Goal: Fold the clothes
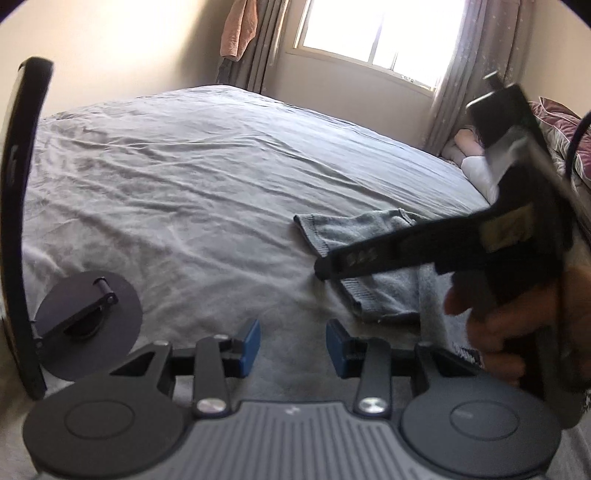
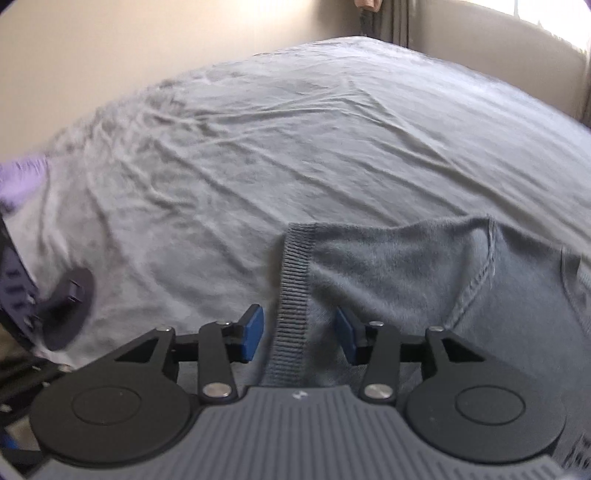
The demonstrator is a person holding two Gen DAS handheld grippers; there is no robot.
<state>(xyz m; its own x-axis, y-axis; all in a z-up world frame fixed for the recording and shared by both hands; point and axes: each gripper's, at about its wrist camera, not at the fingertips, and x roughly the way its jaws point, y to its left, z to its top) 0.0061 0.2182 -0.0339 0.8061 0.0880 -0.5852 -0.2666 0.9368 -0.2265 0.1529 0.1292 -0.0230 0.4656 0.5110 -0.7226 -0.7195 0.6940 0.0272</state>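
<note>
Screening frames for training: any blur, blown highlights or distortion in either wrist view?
Left wrist view: window blown out white, right gripper and hand motion-smeared, bed sheet fairly sharp. Right wrist view: sheet streaked with motion blur, grey garment cuff sharper; both fisheye-bowed, dark corners.

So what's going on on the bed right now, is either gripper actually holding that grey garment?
A person is working over a grey garment that lies at the near right edge of the bed. The right gripper is open with the garment's ribbed hem between its blue pads, which do not press on it. The left gripper is open over bare sheet beside the garment, holding nothing. No fold can be made out in either view.
</note>
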